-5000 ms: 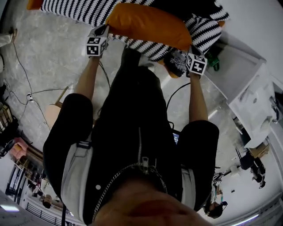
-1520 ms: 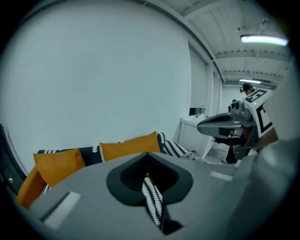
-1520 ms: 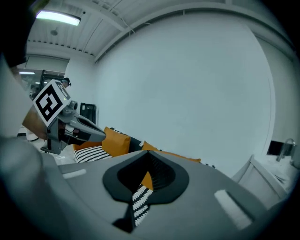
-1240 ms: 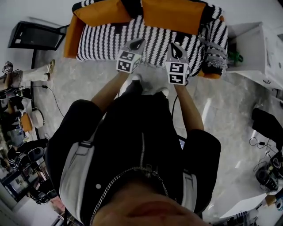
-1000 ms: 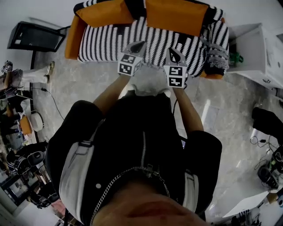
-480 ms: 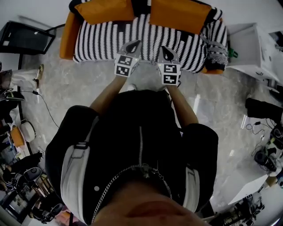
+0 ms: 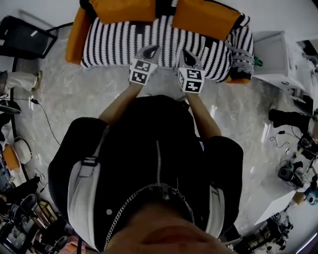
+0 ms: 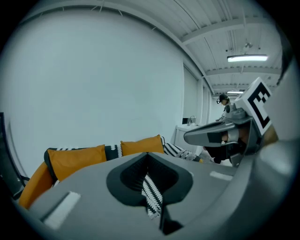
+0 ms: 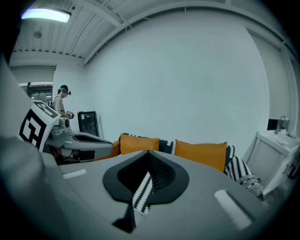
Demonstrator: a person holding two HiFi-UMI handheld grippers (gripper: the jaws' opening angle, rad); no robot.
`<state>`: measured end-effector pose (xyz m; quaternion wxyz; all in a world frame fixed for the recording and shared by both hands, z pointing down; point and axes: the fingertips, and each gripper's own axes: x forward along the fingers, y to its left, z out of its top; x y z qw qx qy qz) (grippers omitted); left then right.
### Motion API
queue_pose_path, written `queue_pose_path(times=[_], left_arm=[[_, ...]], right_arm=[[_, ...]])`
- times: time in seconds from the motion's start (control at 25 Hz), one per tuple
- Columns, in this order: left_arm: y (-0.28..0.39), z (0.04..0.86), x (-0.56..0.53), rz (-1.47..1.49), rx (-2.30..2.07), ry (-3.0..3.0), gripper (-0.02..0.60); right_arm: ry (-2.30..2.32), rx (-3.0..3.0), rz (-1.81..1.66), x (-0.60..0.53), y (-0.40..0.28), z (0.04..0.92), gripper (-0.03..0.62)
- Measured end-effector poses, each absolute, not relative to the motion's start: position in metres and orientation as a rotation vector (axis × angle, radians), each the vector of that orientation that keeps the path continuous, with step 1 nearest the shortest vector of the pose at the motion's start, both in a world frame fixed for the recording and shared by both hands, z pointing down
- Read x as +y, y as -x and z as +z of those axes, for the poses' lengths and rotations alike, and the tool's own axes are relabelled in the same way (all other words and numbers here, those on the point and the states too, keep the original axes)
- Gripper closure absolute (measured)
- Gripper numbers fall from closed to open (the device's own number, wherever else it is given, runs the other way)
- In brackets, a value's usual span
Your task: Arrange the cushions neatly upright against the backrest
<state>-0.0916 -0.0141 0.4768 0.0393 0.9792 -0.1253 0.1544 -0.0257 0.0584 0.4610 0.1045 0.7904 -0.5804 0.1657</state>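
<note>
The left cushion [image 7: 123,10] and right cushion [image 7: 206,19] stand upright against the backrest [image 7: 165,6] of the striped sofa [image 7: 117,43], while the left gripper [image 7: 150,49] and right gripper [image 7: 184,52] hover over its front edge, jaws clenched together, empty.

On my feed a pale marbled stone floor [image 7: 89,99] runs up to a plain white wall [image 9: 187,70], and an orange sofa [image 7: 74,34] draped in a black-and-white striped knitted throw [image 7: 119,44] stands in front of it. In the head view, a white cabinet unit [image 7: 272,59] sits just beside the sofa's right end and a black flat screen [image 7: 24,38] near its left. Overhead, a long fluorescent strip light [image 9: 46,15] glows on a white panelled ceiling [image 8: 220,23].
</note>
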Motion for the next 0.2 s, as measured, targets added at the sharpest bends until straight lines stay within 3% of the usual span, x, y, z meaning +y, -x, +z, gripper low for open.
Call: queue_pose_path(times=[0.2], left_arm=[[0.108,0.473,-0.019,0.464,-0.323,-3.021,0.571]], right_arm=[[-2.315,-1.740,0.452,0.035,0.057,0.449,0.592]])
